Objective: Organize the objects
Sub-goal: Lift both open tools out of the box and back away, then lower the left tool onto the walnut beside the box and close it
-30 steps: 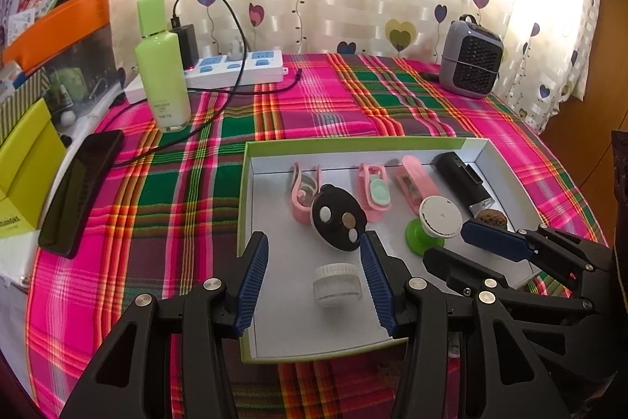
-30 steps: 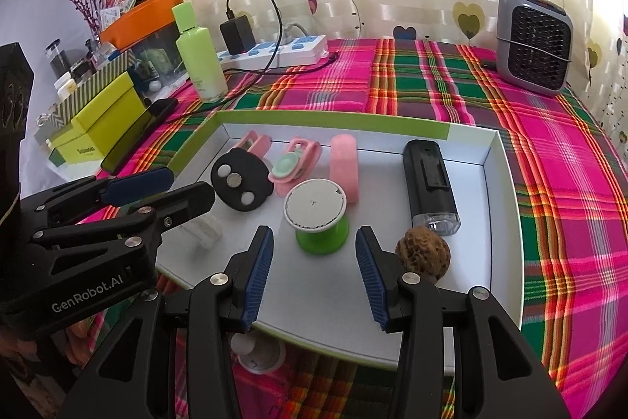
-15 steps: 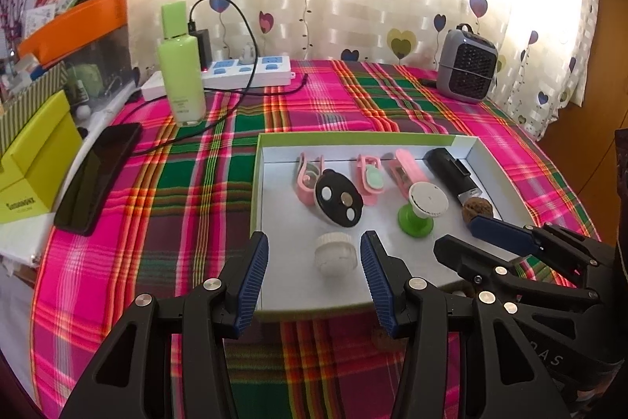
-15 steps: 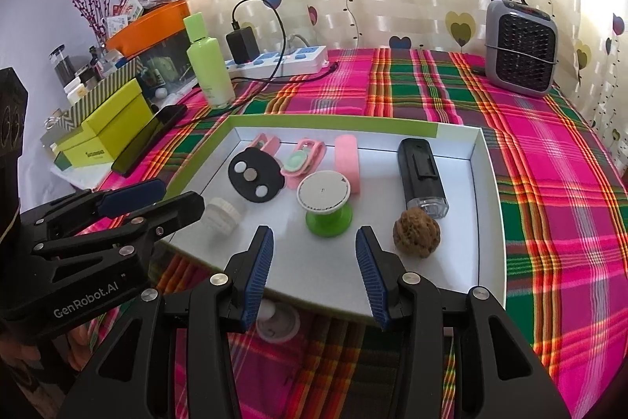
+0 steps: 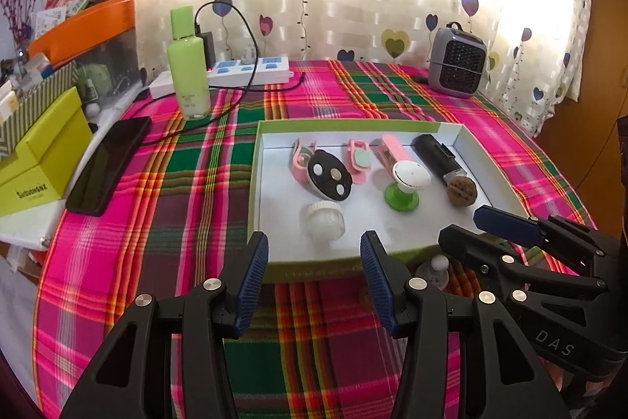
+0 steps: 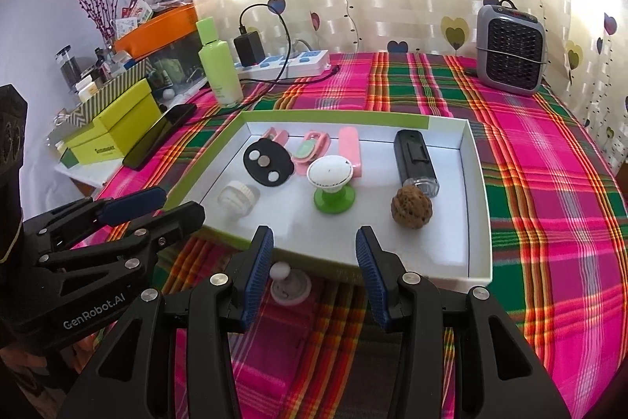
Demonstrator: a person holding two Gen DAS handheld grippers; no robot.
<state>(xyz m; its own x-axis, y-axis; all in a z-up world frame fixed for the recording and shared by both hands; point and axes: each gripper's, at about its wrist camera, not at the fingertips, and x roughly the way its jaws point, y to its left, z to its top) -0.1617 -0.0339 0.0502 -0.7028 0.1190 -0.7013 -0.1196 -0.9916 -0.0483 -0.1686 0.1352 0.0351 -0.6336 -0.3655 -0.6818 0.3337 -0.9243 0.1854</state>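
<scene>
A shallow tray (image 5: 253, 183) with a green rim and white floor lies on the plaid cloth. It holds a clear little jar (image 5: 324, 220), a black oval disc (image 5: 329, 175), pink clips (image 5: 359, 160), a white-topped green spool (image 5: 406, 183), a black device (image 5: 437, 158) and a walnut (image 5: 462, 191). My left gripper (image 5: 314, 269) hovers open over the tray's near rim, nothing between its fingers. My right gripper (image 6: 314, 262) is open too, in front of the tray (image 6: 337, 114) and above a small pale knob (image 6: 288, 283) on the cloth.
Behind the tray stand a green bottle (image 5: 188, 73), a power strip (image 5: 251, 69) with a cable, and a grey heater (image 5: 455, 63). A dark phone (image 5: 110, 167) and a yellow-green box (image 5: 43, 160) lie at the left edge.
Both grippers have drawn back from over the tray toward its near side. The tray looks farther off, and the pale knob on the cloth has come into view.
</scene>
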